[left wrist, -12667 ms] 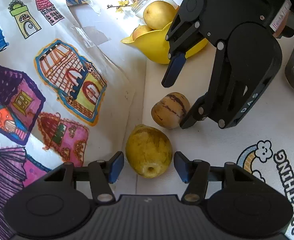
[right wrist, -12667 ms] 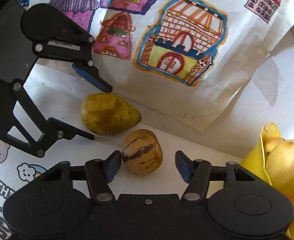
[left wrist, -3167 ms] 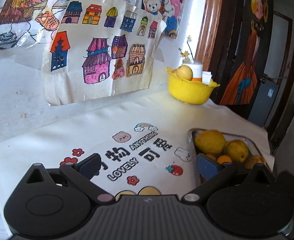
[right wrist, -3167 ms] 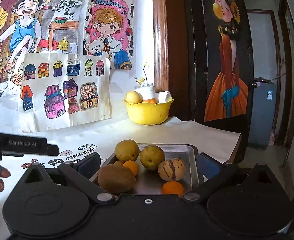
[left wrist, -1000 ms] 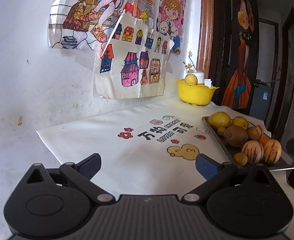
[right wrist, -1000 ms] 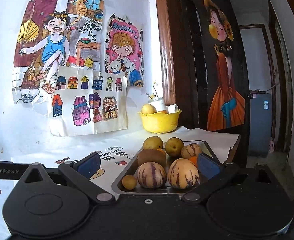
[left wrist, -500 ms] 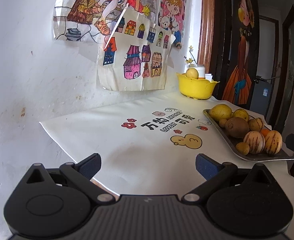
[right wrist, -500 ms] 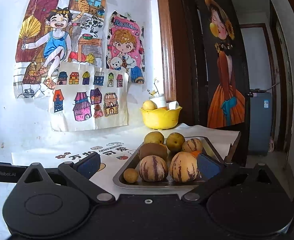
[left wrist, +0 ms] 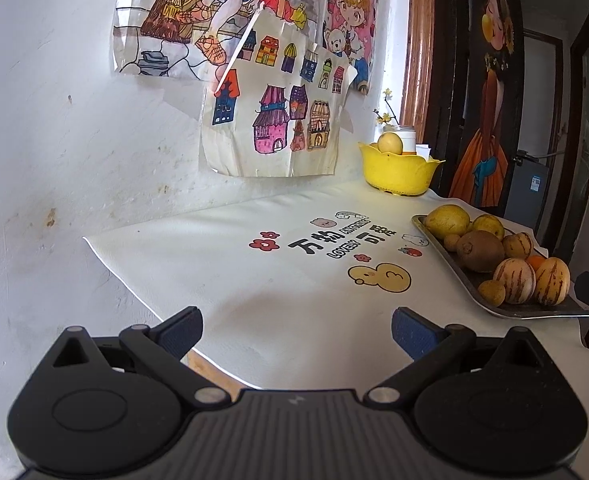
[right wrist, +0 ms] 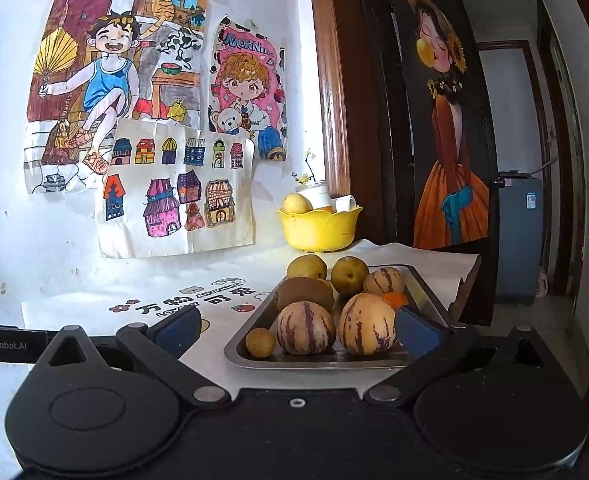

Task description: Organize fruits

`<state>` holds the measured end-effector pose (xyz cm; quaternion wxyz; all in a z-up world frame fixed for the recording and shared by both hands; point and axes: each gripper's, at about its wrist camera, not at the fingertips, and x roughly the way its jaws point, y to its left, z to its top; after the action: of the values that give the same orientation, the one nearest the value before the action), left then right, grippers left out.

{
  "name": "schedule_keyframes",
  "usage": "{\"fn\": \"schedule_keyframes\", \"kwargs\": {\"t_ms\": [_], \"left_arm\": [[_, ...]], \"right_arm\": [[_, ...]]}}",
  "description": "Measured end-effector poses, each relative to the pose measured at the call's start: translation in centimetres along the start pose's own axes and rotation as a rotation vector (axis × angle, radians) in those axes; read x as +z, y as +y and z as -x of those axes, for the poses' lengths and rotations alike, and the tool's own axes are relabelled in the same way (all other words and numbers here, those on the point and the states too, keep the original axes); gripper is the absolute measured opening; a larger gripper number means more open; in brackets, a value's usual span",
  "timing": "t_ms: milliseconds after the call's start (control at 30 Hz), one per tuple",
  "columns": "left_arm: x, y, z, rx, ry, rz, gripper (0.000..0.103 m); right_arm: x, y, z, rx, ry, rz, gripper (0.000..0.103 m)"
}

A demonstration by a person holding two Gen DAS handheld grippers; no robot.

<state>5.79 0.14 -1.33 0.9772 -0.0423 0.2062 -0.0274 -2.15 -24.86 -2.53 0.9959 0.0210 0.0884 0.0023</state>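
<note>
Fruits (right wrist: 326, 312) piled in tray (right wrist: 236, 350) on surface (left wrist: 254, 300), yellow bowl (right wrist: 318, 230) behind, L gripper (left wrist: 294, 330) & R gripper (right wrist: 294, 330) fingers released, empty.

Home: child's drawings (right wrist: 118, 92) taped on wall, printed tablecloth (left wrist: 294, 280), wooden door frame (right wrist: 330, 80).

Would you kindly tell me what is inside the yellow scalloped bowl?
The yellow scalloped bowl shows one pale round fruit above its rim; anything deeper is hidden by its wall.

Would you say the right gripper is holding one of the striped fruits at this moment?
No, the right gripper is open and empty, with the striped fruits lying in the metal tray.
</note>
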Motion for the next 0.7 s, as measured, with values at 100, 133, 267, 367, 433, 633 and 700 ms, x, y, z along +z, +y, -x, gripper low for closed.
{"fn": "schedule_keyframes", "kwargs": {"t_ms": [100, 133, 267, 367, 433, 633, 700], "left_arm": [[-0.03, 0.02, -0.01, 0.003, 0.0, 0.0, 0.102], [-0.05, 0.03, -0.02, 0.005, 0.0, 0.001, 0.102], [-0.11, 0.13, -0.02, 0.011, 0.0, 0.006, 0.102], [-0.13, 0.15, 0.0, 0.011, 0.0, 0.008, 0.102], [-0.13, 0.15, -0.02, 0.012, 0.0, 0.008, 0.102], [-0.13, 0.16, 0.01, 0.011, 0.001, 0.008, 0.102], [-0.12, 0.15, 0.01, 0.011, 0.0, 0.008, 0.102]], "right_arm": [[-0.01, -0.03, 0.01, 0.001, 0.001, 0.0, 0.103], [-0.03, -0.01, 0.01, 0.001, 0.001, 0.0, 0.103], [-0.1, 0.05, 0.01, 0.001, 0.001, 0.002, 0.103], [-0.18, 0.12, 0.02, 0.002, 0.002, 0.002, 0.103], [-0.18, 0.15, 0.03, 0.0, 0.001, 0.002, 0.103], [-0.19, 0.14, 0.02, 0.0, 0.001, 0.001, 0.103], [-0.22, 0.16, 0.01, 0.001, 0.001, 0.002, 0.103]]}}
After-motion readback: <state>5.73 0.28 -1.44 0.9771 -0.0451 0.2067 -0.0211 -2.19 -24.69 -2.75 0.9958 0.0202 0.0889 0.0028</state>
